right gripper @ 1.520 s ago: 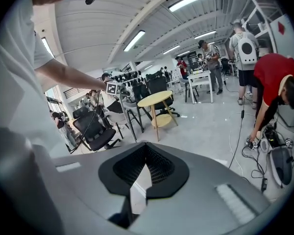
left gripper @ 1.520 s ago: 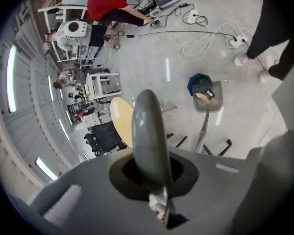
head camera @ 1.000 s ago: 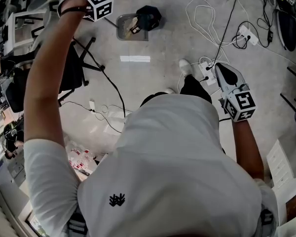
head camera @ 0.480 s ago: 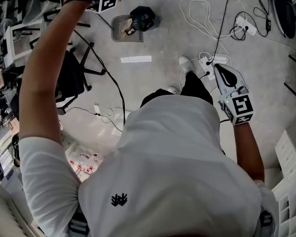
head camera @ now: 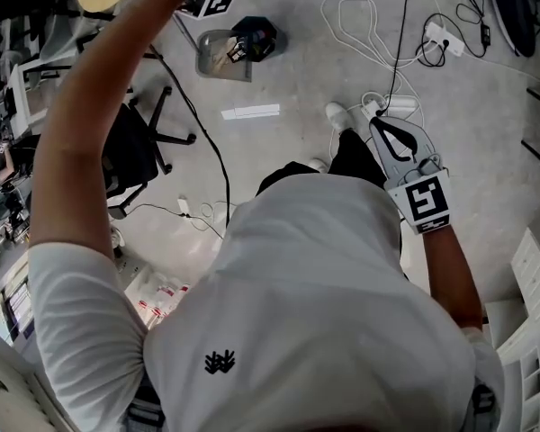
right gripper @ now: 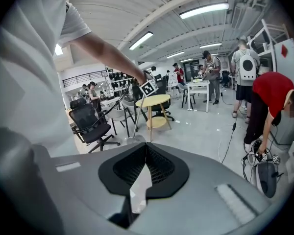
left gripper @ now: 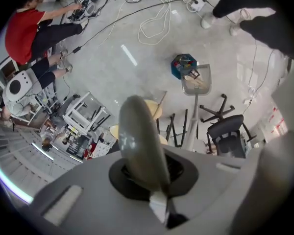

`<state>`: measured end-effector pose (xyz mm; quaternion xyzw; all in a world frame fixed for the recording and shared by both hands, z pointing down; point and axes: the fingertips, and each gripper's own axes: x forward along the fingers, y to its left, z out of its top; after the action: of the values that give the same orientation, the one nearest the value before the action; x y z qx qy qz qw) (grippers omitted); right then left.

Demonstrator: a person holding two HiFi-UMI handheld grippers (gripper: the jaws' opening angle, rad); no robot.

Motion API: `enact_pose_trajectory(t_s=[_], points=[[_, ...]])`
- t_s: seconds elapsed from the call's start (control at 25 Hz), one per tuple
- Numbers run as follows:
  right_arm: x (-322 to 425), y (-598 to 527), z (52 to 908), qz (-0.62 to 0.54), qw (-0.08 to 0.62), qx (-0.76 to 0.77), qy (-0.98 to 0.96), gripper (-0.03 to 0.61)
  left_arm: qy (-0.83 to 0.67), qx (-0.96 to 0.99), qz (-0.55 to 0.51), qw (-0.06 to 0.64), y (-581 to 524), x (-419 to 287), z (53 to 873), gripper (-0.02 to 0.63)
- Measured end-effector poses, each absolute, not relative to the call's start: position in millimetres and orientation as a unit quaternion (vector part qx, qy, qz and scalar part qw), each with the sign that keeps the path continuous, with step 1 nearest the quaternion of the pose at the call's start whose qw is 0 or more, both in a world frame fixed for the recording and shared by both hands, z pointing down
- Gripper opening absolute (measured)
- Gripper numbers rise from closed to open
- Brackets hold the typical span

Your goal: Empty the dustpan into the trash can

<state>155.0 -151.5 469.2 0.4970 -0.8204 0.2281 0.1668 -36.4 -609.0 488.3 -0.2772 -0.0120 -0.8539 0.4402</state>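
Dustpan (head camera: 221, 54), debris seen inside, is clamped by its long handle (left gripper: 134, 131) in the L gripper (left gripper: 146, 173), just beside the trash can (head camera: 256, 36). R gripper (head camera: 398, 140) is empty w/ jaws together. Emptying is judged not yet done.

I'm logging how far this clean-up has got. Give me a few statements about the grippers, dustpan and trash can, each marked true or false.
1. The left gripper is shut on the dustpan's handle. True.
2. The right gripper holds a brush. False: its jaws are together with nothing between them.
3. The dustpan is empty. False: litter lies in it.
4. The trash can is right beside the dustpan. True.
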Motion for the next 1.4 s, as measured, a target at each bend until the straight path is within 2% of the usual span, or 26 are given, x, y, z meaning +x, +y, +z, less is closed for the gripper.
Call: enact_pose_trajectory(t_s=[0.64,0.92,1.4], points=[[181,-132,482,0.259,0.145,0.534,-0.791,0.002,-0.066,-0.200,-0.867,0.451,-598,18,506,0.052],[192,-121,488,0.265,0.136,0.554,-0.777,0.002,-0.089,-0.160,-0.858,0.479,-588,40,513,0.052],[179,-128,486,0.252,0.143,0.526,-0.800,0.002,-0.083,-0.197,-0.866,0.451,-579,-6,526,0.052]])
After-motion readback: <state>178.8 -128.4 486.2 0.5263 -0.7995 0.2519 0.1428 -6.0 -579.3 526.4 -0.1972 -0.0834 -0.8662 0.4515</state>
